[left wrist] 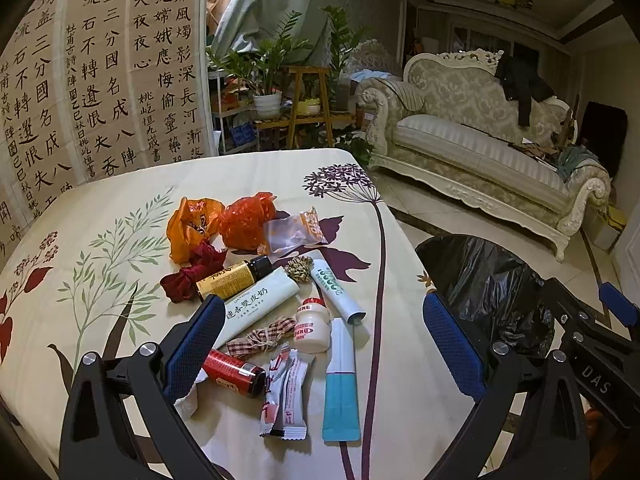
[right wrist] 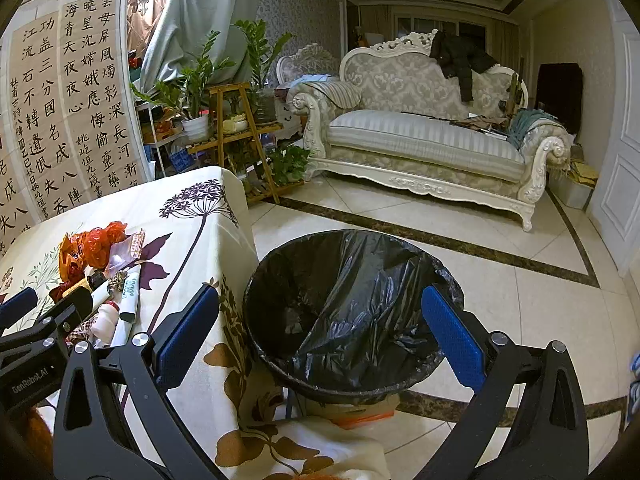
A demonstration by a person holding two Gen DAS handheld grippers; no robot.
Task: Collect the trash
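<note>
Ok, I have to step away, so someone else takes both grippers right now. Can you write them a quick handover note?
Left gripper: open, empty, above the trash pile on the table.
Right gripper: open, empty, over the bin beside the table.
Trash all on the tablecloth: orange bags, yellow-label bottle, red bottle, small yogurt bottle, white tubes, blue-tipped tube, sachets.
Done: nothing visible inside the bin's black liner.
Left: pick up every piece and drop it in the bin.

"DAS" on right gripper [left wrist: 596, 380]; "GenRobot.AI" on left gripper [right wrist: 30, 384]; calligraphy sheets [left wrist: 104, 80] read 功盖三分國 (small packet print blurred).
</note>
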